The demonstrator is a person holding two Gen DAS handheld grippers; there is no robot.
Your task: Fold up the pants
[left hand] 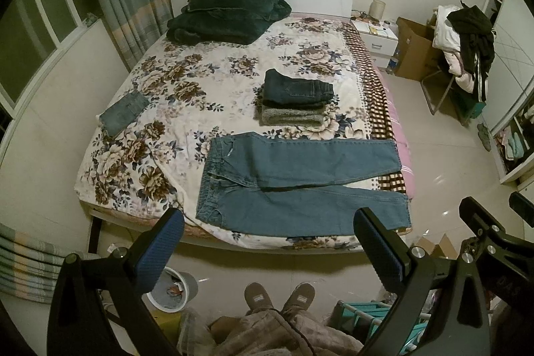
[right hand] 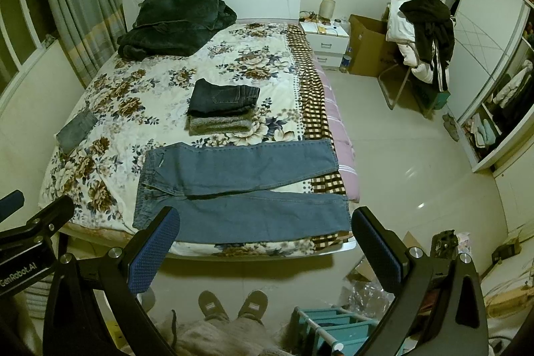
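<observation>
Jeans (left hand: pixel 300 189), light blue, one pair: we log them spread flat at the near edge of the bed (left hand: pixel 110 186), waistband to the left, both legs running to the right, the hems reaching the bed's right edge over a checked blanket (left hand: pixel 377 95). The legs lie slightly apart and side by side, the far leg overlapping the near one by the crotch; no fold is visible in them, so we judge this pair wholly unfolded and every fold left to do. Stack of folded garments (left hand: pixel 295 99), mid-bed: dark denim on top, a grey piece beneath, apparently finished work. Small folded denim piece (left hand: pixel 125 112), near the bed's left edge, well apart from the stack. Dark green bundle (left hand: pixel 227 12), by the headboard. Left gripper (left hand: pixel 270 246): fingers (left hand: pixel 163 249) spread wide, holding nothing, held above the floor short of the bed's foot. Right gripper (right hand: pixel 263 246): fingers (right hand: pixel 157 252) likewise wide apart and empty, short of the near leg. We judge the likely first step to be laying one leg over the other, then folding along the length.
</observation>
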